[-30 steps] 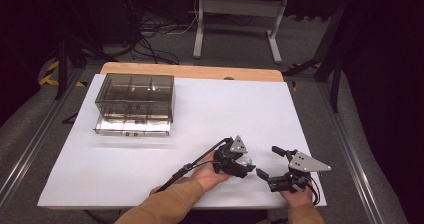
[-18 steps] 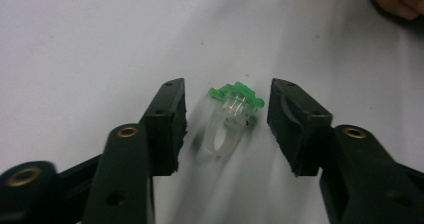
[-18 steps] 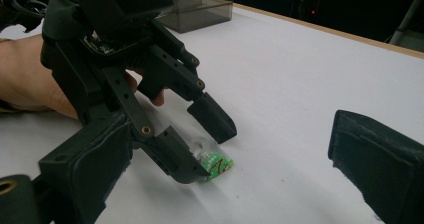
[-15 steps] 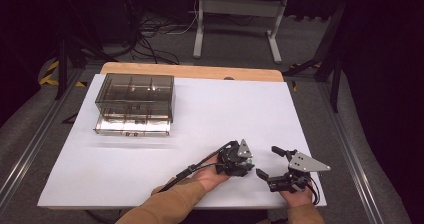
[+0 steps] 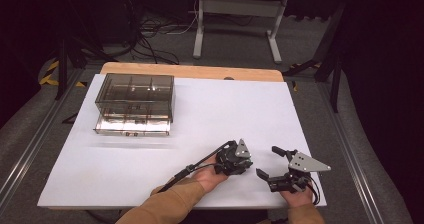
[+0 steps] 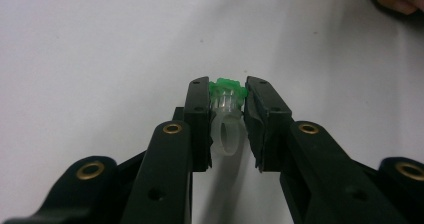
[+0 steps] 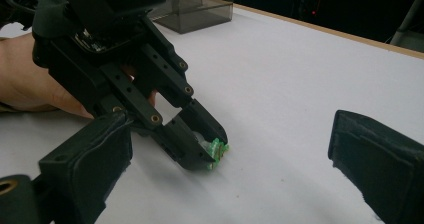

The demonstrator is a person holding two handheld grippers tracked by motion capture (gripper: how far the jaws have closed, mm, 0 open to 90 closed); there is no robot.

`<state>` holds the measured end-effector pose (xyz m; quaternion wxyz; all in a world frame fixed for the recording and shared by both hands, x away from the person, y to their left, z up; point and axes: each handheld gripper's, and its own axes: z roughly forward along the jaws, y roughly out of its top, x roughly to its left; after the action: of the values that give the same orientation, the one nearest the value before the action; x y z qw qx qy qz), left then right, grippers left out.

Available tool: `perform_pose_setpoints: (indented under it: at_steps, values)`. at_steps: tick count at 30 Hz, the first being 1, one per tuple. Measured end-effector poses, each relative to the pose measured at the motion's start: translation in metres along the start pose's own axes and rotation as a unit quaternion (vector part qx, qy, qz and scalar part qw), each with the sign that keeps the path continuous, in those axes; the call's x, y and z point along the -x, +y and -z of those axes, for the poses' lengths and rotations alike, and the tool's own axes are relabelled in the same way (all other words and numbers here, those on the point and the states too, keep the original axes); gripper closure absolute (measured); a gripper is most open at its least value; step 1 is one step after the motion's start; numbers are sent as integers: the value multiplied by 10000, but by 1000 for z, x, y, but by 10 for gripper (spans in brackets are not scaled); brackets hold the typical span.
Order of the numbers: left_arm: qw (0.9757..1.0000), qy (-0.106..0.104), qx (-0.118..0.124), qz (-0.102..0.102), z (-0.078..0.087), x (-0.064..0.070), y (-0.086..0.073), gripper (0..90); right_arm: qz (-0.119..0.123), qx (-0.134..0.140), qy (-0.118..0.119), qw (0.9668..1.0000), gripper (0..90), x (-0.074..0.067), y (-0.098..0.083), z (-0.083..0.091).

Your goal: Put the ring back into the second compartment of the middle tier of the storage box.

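A small clear plastic piece with a green top (image 6: 226, 134) stands on the white table (image 5: 150, 154), near the front edge right of centre. My left gripper (image 6: 227, 100) points down at it. Its jaws have just been closing and both pads now press on the piece's sides. In the right gripper view the green top (image 7: 217, 149) peeks out at the left gripper's (image 7: 210, 154) tips. In the high view the left gripper (image 5: 235, 160) hides the piece. My right gripper (image 5: 267, 161) lies just right of it, open and holding nothing, its wide jaws (image 7: 230, 129) framing the scene.
A smoky clear compartment box (image 5: 135, 101) stands at the table's far left, with one low drawer pulled out toward me; its corner (image 7: 200, 9) appears far off in the right gripper view. A wooden table edge (image 5: 190, 71) runs along the back. A metal stand (image 5: 235, 14) is on the floor beyond.
The left gripper's jaws have narrowed around the small piece, from spread wide to pressed against it. Neither hand has shifted on the table.
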<state>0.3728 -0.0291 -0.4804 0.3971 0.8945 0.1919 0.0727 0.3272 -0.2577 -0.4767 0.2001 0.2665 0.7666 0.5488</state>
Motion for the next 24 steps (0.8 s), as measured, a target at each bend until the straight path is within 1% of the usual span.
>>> perform_pose_setpoints:
  at_steps: [1,6,7,9,10,15,19,22,24]
  values:
    - [10000,-30,31,36,2,0,-1,738,5,1,1,10000,42,0,0,0]
    - [9999,7,114,15,16,-1,-1,739,2,-1,3,10000,42,0,0,0]
    - [9999,7,114,15,16,-1,-1,739,2,-1,3,10000,42,0,0,0]
    - [9997,127,180,-39,26,0,0,739,-2,5,9,10000,42,0,0,0]
    - [9997,134,190,-57,27,-1,0,739,-14,24,22,10000,42,0,0,0]
    - [9997,110,232,-19,36,-2,1,739,-15,23,29,10000,42,0,0,0]
    - [9996,120,239,-45,44,-2,1,738,-20,29,33,10000,42,0,0,0]
    - [9996,70,276,3,50,-4,0,739,-19,29,36,10000,42,0,0,0]
    - [9995,86,307,40,55,-6,0,739,-20,25,37,10000,42,0,0,0]
